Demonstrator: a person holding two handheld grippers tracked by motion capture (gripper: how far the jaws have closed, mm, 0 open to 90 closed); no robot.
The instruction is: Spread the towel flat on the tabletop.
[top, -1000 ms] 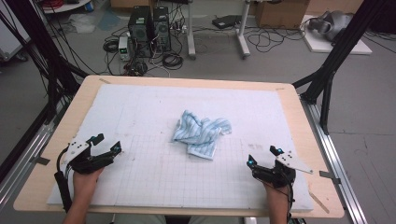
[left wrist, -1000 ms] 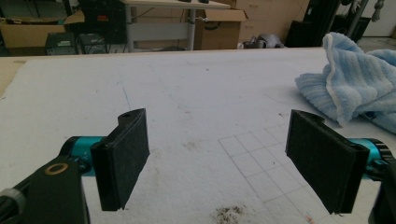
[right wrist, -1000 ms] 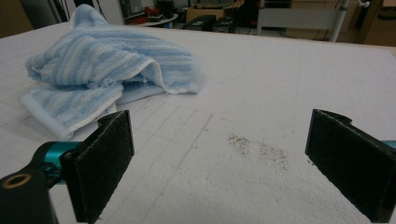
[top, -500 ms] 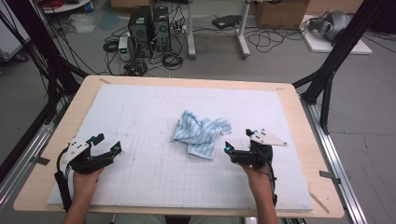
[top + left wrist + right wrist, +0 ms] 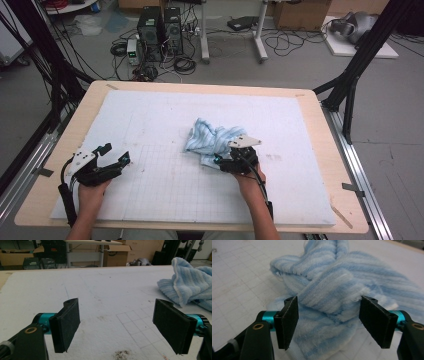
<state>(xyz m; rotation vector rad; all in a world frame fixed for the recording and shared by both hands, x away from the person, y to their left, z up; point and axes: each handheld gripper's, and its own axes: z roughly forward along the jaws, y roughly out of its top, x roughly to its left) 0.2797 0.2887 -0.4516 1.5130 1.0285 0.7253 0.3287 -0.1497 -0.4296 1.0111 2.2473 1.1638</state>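
A crumpled light-blue striped towel (image 5: 209, 139) lies near the middle of the white gridded mat (image 5: 150, 115). My right gripper (image 5: 219, 161) is at the towel's near edge. In the right gripper view its jaws (image 5: 328, 320) stand on either side of a thick fold of the towel (image 5: 332, 277); they have just been closing and still stand wide, and the fold fills the gap between them. My left gripper (image 5: 116, 153) rests low over the mat at the near left, open with nothing between its jaws (image 5: 117, 325). The towel (image 5: 190, 285) lies off to its right.
The mat covers most of a wooden table (image 5: 320, 150) with bare margins at the sides. Black frame legs (image 5: 350, 85) stand at the table's right and left. Computers, cables and boxes (image 5: 160, 30) sit on the floor beyond the far edge.
My right gripper has moved left and forward from the near right of the mat up to the towel, and its jaws now flank a fold. The left gripper has stayed put.
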